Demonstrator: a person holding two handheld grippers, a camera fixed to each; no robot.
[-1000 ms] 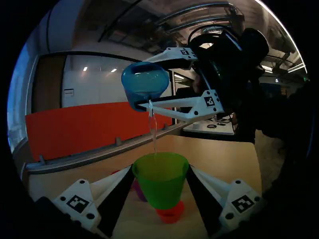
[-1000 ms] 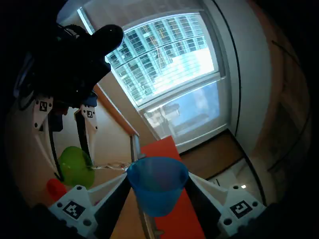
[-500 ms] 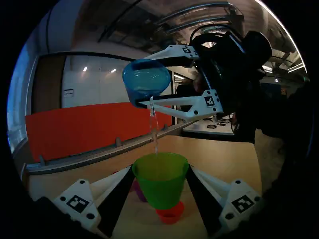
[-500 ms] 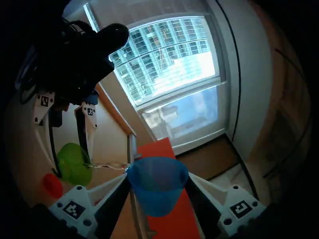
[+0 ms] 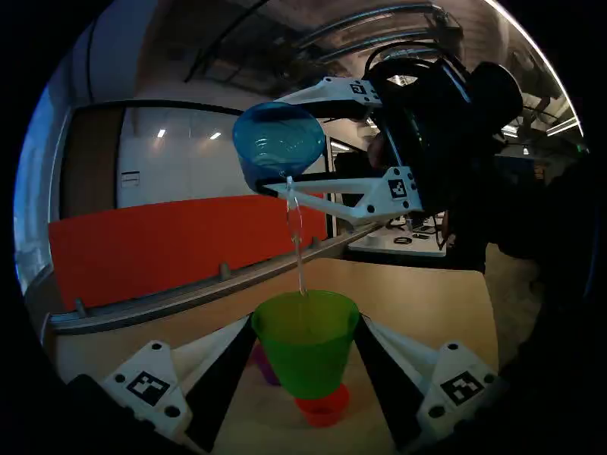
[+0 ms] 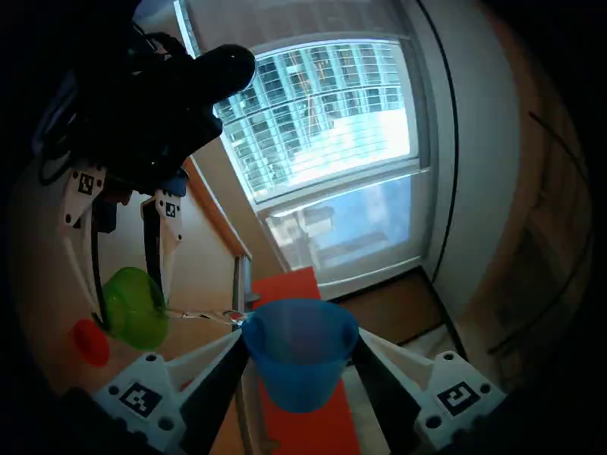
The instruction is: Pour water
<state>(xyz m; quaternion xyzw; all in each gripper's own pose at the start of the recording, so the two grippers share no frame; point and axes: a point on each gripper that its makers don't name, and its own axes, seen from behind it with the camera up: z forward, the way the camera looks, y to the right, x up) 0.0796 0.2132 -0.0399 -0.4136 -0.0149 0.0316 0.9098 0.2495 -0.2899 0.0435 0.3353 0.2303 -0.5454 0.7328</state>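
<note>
Pale wooden desk (image 5: 425,296) spreads out ahead of the left gripper (image 5: 305,327). It runs to a metal rail (image 5: 190,284) along its far edge, with an orange panel (image 5: 167,235) behind that, and its bare right edge lies off to the right of the jaws. Those jaws are clamped on either side of a green cup (image 5: 305,345), held upright with its open mouth facing up. Just under its base sits a small red cup (image 5: 322,406) on the desk; whether the two touch cannot be told. A purple cup (image 5: 265,365) peeks out just left of the base, partly hidden by the left finger. High above the jaws, with clear air between, the right gripper (image 5: 277,144) grips a blue cup (image 5: 277,148) tipped steeply forward. A thin water stream (image 5: 296,239) falls from its lower rim into the green cup's mouth. In the right gripper view, a bright window (image 6: 326,144) lies beyond the right gripper (image 6: 300,341), whose jaws squeeze the blue cup (image 6: 300,356). The water stream (image 6: 201,315) leaves the rim to the left of the jaws toward the green cup (image 6: 135,309), which the left gripper (image 6: 130,307) holds well apart, with the red cup (image 6: 89,341) just beside it.
</note>
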